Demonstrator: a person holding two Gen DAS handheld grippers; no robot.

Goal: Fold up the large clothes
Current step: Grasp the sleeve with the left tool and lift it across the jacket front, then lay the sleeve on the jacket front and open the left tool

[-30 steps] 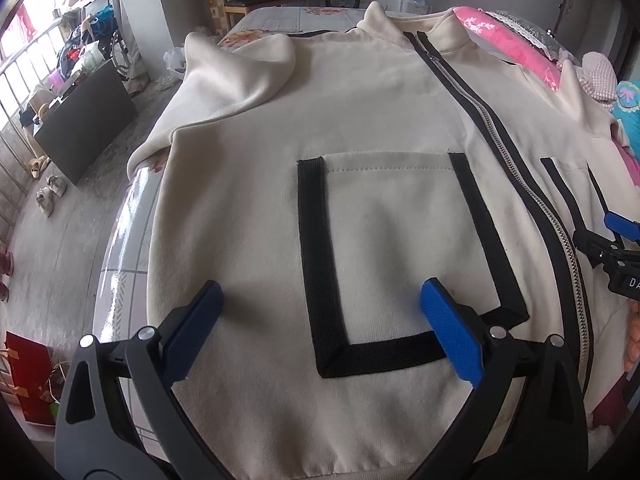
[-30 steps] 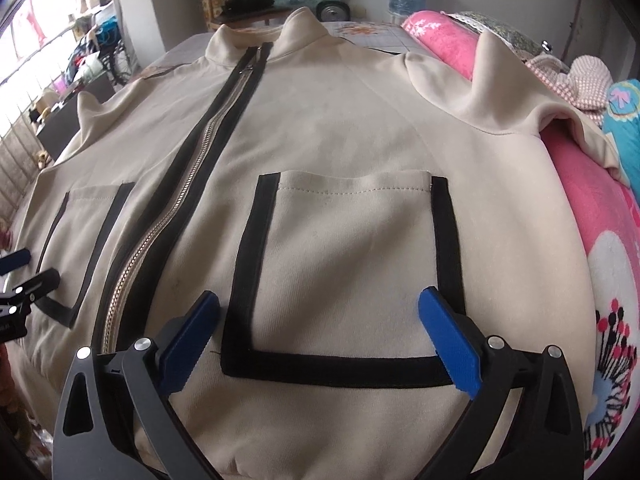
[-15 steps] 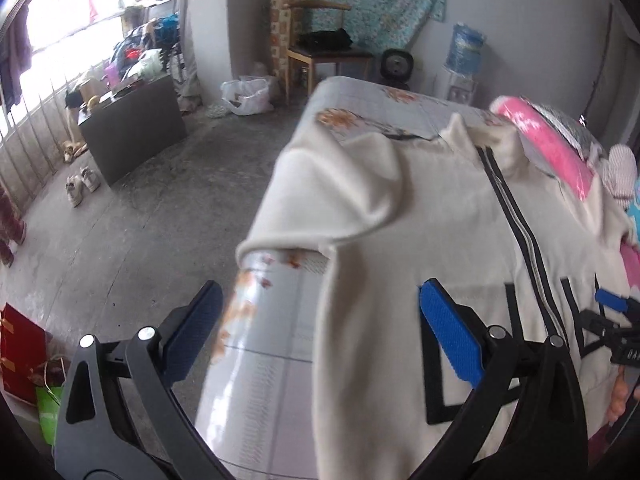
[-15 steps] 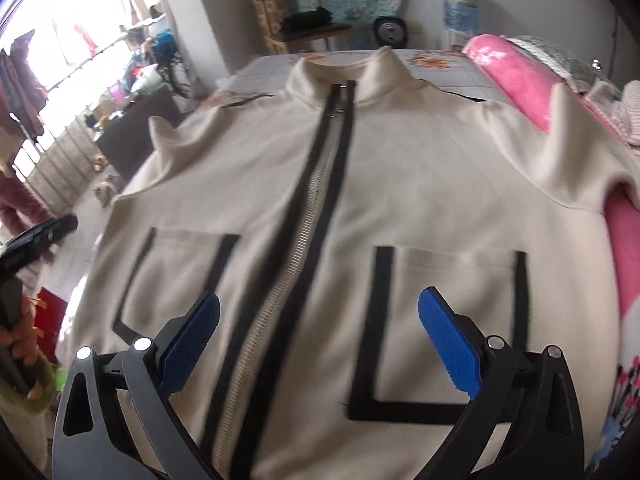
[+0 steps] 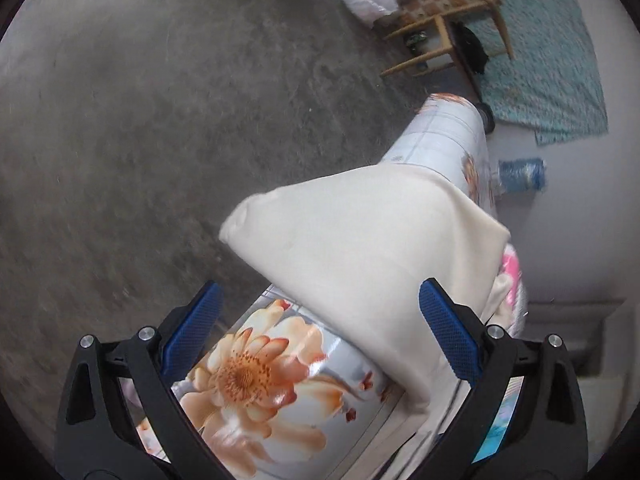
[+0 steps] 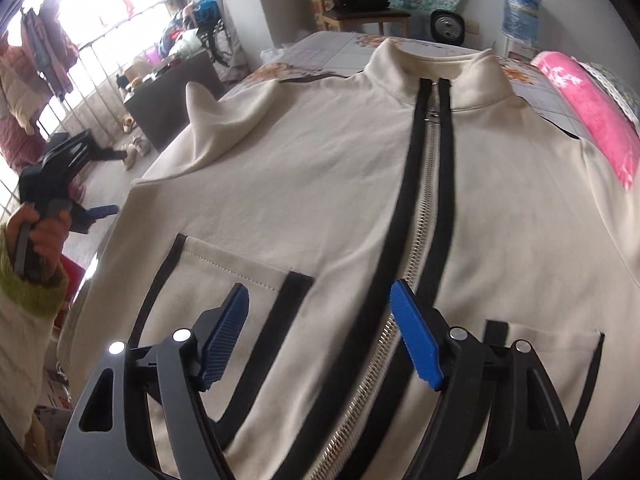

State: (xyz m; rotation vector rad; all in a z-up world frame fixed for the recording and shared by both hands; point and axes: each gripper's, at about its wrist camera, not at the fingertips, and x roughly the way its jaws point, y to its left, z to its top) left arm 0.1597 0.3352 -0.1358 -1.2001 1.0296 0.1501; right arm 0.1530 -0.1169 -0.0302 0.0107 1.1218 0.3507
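Observation:
A cream zip-up jacket (image 6: 328, 184) lies face up on the bed, with a black-trimmed zipper (image 6: 424, 216) and two black-edged pockets. My right gripper (image 6: 320, 340) hovers over the lower front, its jaws closing. The zipper's trim and a pocket edge lie between the pads, which do not press on the fabric. My left gripper (image 5: 320, 332) is open at the bed's side edge, just short of the folded-over cream sleeve (image 5: 360, 248), with nothing between its pads. In the right wrist view the left gripper (image 6: 110, 182) shows at the far left, held by a hand (image 6: 44, 236).
The bed's flowered sheet (image 5: 248, 376) drops to a grey floor (image 5: 140, 120) on the left. A pink pillow (image 6: 592, 112) lies at the jacket's right. Beyond the bed stand a wooden chair (image 6: 360, 4), a fan (image 6: 448, 26) and a water bottle (image 6: 520, 0).
The left gripper swung off the jacket's front to the bed's edge by the sleeve and rolled over. The right gripper slid left from the pocket to the zipper, and its jaws narrowed.

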